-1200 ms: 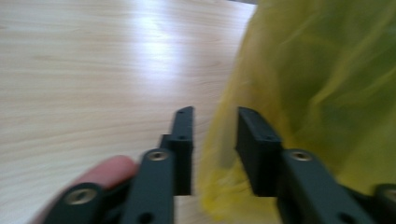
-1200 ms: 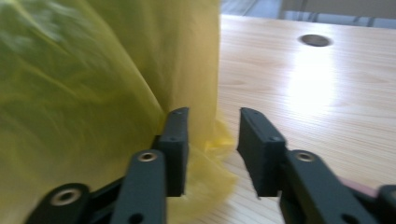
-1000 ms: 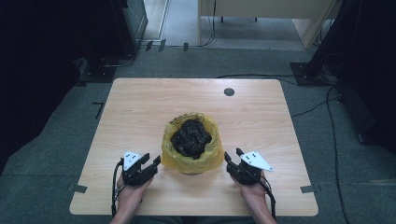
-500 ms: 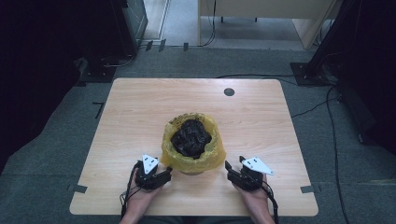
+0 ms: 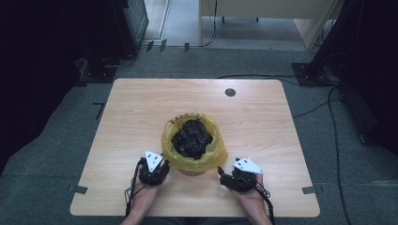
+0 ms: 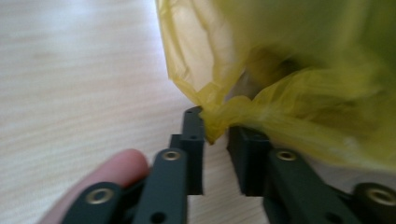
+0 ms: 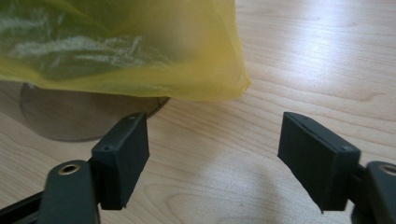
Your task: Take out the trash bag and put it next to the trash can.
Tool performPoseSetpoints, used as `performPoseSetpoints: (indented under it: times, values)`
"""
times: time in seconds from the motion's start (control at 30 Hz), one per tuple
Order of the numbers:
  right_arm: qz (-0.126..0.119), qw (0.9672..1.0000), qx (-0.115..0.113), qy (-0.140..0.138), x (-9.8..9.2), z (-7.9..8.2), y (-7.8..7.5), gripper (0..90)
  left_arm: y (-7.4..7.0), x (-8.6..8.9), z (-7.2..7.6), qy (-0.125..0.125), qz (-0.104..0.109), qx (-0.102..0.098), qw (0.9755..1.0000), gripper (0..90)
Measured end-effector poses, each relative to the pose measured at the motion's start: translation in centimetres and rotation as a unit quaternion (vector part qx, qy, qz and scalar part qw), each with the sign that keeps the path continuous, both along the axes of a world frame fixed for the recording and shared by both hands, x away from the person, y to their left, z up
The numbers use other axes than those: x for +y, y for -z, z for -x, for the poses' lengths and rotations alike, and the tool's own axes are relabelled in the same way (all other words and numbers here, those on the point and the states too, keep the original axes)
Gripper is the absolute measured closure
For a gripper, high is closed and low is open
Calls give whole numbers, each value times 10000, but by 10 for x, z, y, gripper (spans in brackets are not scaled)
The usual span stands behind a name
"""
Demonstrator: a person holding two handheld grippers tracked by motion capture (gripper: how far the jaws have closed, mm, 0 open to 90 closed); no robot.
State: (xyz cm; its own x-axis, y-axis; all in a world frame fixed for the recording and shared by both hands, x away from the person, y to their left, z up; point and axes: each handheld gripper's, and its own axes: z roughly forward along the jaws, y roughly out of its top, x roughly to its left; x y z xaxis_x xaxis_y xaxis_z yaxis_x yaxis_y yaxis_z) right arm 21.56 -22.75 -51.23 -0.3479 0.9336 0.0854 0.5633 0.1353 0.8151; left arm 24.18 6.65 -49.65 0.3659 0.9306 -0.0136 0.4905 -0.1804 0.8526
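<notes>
Nearest you, both forearms came in from the table's near edge w/ a gripper in each hand. Your left gripper [image 6: 215, 140] sat just left of the bin's near side; its black jaws had just been closing, and a bunched fold of the thin yellow plastic bag liner [image 6: 289, 79] sat pinched betw. them, pads pressing on it, w/ one of your fingertips [image 6: 119, 168] showing beside the left jaw. Your right gripper [image 7: 215, 158] hovered low over the light wooden tabletop [image 7: 327, 60] at the bin's near right; its jaws had just been opening and stood wide apart, nothing betw. them, the liner's hanging edge just ahead and apart from the pads. Beyond the grippers, the small round bin [image 5: 192, 169] stood near the table's centre, a bit toward you, liner folded out over its rim and a heap of dark crumpled stuff [image 5: 191, 138] filling the top. Farther back, a small dark round cap [image 5: 230, 92] sat in the tabletop near the far edge.
</notes>
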Motion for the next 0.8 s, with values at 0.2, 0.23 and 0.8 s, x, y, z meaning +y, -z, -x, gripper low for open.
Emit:
performPoseSetpoints:
  times: [0.2,0.23,0.8]
  values:
    - [141,9996,263,11,3,-13,2,222,-18,8,3,22,291,-198,9994,887]
    - [210,9994,289,4,5,-15,2,236,-21,9,4,25,337,-246,9991,891]
    - [427,9960,-786,-48,28,-26,-9,866,-50,15,9,68,753,-487,9959,900]
